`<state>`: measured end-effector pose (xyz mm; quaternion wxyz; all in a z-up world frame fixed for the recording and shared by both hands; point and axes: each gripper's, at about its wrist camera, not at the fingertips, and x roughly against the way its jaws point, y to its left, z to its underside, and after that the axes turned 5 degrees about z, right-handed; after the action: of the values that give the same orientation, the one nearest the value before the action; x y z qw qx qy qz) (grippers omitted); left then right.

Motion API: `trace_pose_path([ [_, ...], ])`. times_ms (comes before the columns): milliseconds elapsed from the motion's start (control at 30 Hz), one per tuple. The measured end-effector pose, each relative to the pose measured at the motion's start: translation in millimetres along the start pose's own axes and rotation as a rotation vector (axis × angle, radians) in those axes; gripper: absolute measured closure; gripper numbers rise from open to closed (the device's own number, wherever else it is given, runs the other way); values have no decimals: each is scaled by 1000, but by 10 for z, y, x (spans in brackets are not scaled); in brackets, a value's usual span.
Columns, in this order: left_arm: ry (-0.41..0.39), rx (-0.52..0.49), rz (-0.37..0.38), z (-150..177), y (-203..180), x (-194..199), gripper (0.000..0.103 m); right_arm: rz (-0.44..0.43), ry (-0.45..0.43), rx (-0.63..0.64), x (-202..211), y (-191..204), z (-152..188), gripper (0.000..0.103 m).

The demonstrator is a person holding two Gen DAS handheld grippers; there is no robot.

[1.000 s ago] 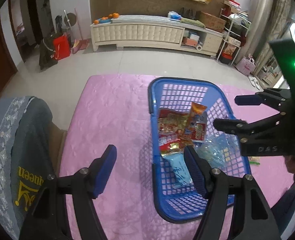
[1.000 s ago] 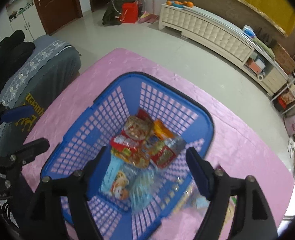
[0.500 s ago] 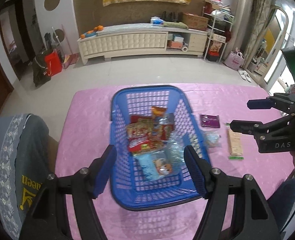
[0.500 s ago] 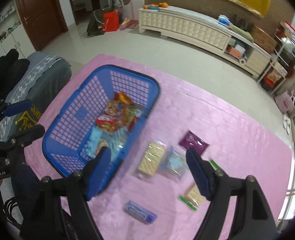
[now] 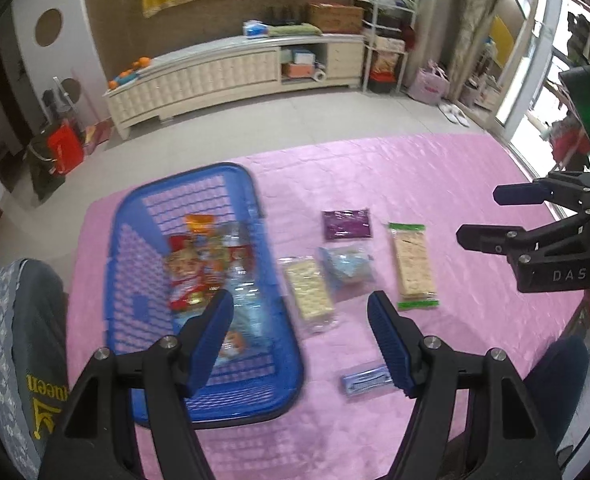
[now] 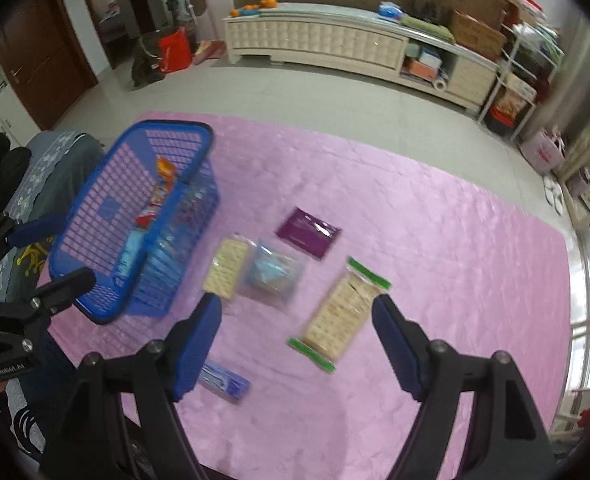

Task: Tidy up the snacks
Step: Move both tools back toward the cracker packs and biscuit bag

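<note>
A blue basket (image 5: 199, 404) (image 6: 95, 208) holds several snack packets (image 5: 199, 264) on the pink table's left side. Loose on the cloth lie a purple packet (image 5: 347, 224) (image 6: 307, 232), a clear bag with blue contents (image 5: 347, 266) (image 6: 273, 274), a cracker pack (image 5: 309, 294) (image 6: 226, 266), a green-ended cracker pack (image 5: 413, 266) (image 6: 339, 316) and a small blue bar (image 5: 365, 380) (image 6: 223, 380). My left gripper (image 5: 299, 340) is open and empty above the basket's right rim. My right gripper (image 6: 297, 344) is open and empty above the green-ended crackers.
The pink tablecloth (image 5: 415, 184) (image 6: 435, 240) covers the table. A grey cushioned chair (image 5: 19, 340) (image 6: 51, 168) stands at the left edge. A white low cabinet (image 5: 231, 72) lines the far wall across the tiled floor.
Both grippers have swung to the right, away from the basket; the loose snacks on the cloth have come into full view. Both stay open and empty.
</note>
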<state>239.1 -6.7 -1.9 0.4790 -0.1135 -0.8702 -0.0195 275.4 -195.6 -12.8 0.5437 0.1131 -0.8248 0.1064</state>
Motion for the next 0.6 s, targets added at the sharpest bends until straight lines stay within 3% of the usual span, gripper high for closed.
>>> trace_pose_path([
  [300,77,-21,63,-203,-511,-457,35,-8,54,-85,-212,-420,275,22],
  [467,122,-29,64,-293,-705,-730,28,-50,96,-181,-404,-673,392,22],
  [600,186,-2,85,-345,-791,-1012,28,-118,134,-271,-601,-876,455,22],
])
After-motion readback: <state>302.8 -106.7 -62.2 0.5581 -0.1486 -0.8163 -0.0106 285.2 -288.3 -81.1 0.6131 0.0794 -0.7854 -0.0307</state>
